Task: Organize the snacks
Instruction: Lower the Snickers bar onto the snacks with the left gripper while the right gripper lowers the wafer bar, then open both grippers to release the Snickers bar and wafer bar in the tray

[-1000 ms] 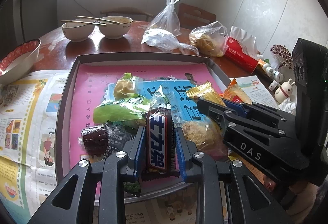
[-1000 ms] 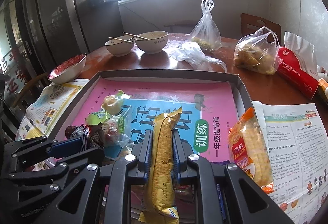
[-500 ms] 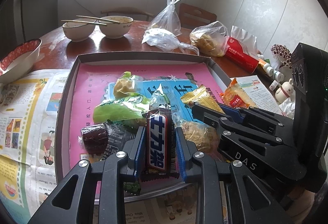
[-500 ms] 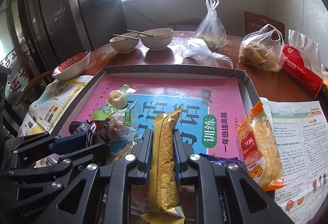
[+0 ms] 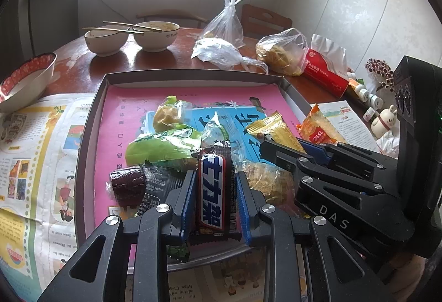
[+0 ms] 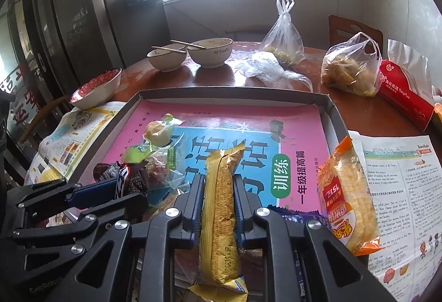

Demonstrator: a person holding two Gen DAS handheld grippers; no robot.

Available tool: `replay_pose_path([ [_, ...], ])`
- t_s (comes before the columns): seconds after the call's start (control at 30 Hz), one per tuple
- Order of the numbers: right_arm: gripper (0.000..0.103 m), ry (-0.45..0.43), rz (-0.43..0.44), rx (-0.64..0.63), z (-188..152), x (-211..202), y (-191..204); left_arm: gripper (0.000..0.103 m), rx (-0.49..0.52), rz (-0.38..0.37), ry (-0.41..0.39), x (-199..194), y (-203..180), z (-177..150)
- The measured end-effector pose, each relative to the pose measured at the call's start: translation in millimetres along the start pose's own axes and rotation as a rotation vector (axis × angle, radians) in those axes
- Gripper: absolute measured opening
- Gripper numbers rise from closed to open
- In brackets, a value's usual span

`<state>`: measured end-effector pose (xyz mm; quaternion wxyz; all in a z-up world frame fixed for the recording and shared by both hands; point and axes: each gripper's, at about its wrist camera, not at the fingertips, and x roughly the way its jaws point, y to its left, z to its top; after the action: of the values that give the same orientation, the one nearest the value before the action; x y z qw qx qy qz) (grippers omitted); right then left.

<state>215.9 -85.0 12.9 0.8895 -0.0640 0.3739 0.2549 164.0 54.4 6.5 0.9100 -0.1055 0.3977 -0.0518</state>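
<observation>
My left gripper (image 5: 214,180) is shut on a dark chocolate bar (image 5: 212,191) with white lettering, above the near edge of a shallow tray (image 5: 91,119) lined with a pink and blue book cover. My right gripper (image 6: 219,185) is shut on a long yellow cracker pack (image 6: 219,208), held above the tray (image 6: 335,119) near its front. It shows at the right of the left wrist view (image 5: 279,144). Green, yellow and dark wrapped snacks (image 5: 163,144) lie piled in the tray. An orange rice-cracker pack (image 6: 345,199) lies on the newspaper beside the tray's right wall.
Two bowls with chopsticks (image 5: 129,35) and a red-rimmed bowl (image 5: 25,78) stand on the wooden table behind and left. Plastic bags (image 5: 281,54), a red tissue pack (image 5: 326,75) and small bottles (image 5: 370,100) sit at the back right. Newspaper (image 5: 33,152) covers the table's left.
The right gripper with the yellow pack has moved forward and left over the tray. The left gripper and its chocolate bar have barely moved.
</observation>
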Motion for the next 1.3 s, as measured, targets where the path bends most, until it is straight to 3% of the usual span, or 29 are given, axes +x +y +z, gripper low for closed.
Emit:
replay_pose_path([
  [0.37, 0.026, -0.007, 0.010, -0.001, -2.7, -8.5, 0.3, 0.029, -0.001, -0.001, 0.000, -0.9, 0.2, -0.5],
  [0.7, 0.038, -0.017, 0.008, -0.006, -6.5, -18.4, 0.8, 0.029, -0.001, 0.000, 0.001, -0.9, 0.0, -0.2],
  [1.0, 0.039, -0.037, 0.005, 0.000, -7.0, -28.4, -1.3, 0.030, 0.003, 0.004, 0.002, -3.7, -2.3, -0.8],
  [1.3, 0.040, -0.053, -0.005, 0.003, -6.9, -35.9, -1.6, 0.041, 0.010, 0.015, -0.001, -6.4, -6.9, 0.5],
])
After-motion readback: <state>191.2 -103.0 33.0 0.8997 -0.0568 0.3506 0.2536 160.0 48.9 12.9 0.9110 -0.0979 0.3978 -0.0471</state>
